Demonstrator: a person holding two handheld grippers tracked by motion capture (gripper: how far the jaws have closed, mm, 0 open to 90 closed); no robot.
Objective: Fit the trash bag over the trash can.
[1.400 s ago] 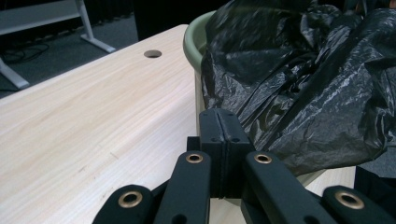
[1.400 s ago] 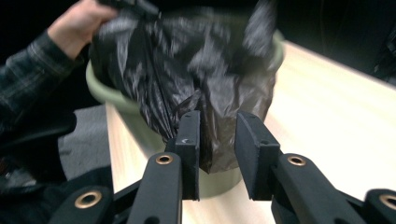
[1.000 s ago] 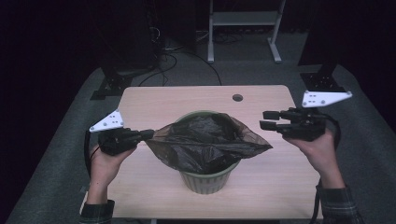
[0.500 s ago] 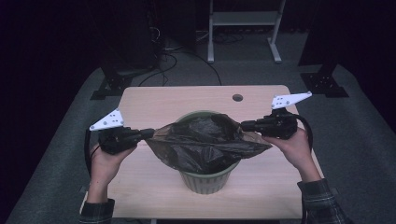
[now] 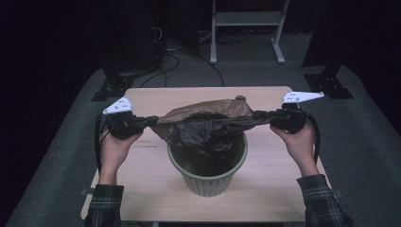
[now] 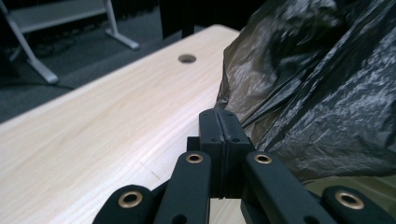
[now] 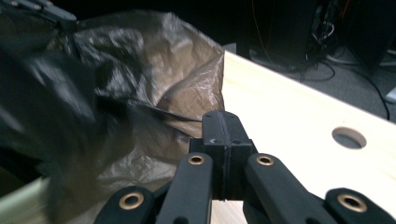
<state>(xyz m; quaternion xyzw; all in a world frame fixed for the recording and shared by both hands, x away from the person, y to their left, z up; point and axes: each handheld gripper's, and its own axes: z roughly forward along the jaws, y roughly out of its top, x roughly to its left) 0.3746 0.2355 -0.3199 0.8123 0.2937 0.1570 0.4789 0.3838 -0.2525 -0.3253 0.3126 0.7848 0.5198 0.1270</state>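
Black bin liner (image 5: 208, 125) hangs stretched between both pairs of fingers above the green bin (image 5: 208, 165); left gripper (image 5: 150, 121) and right gripper (image 5: 263, 116) each pinch an edge tight, probably spreading its mouth.

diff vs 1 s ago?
The right tool, open and clear of the black bin bag a second ago, has moved in and its jaws have just closed on the bag's right edge. Both tools have since pulled outward, stretching the bag taut above the green bin. The left tool stays clamped on the left edge; the bin stays put.
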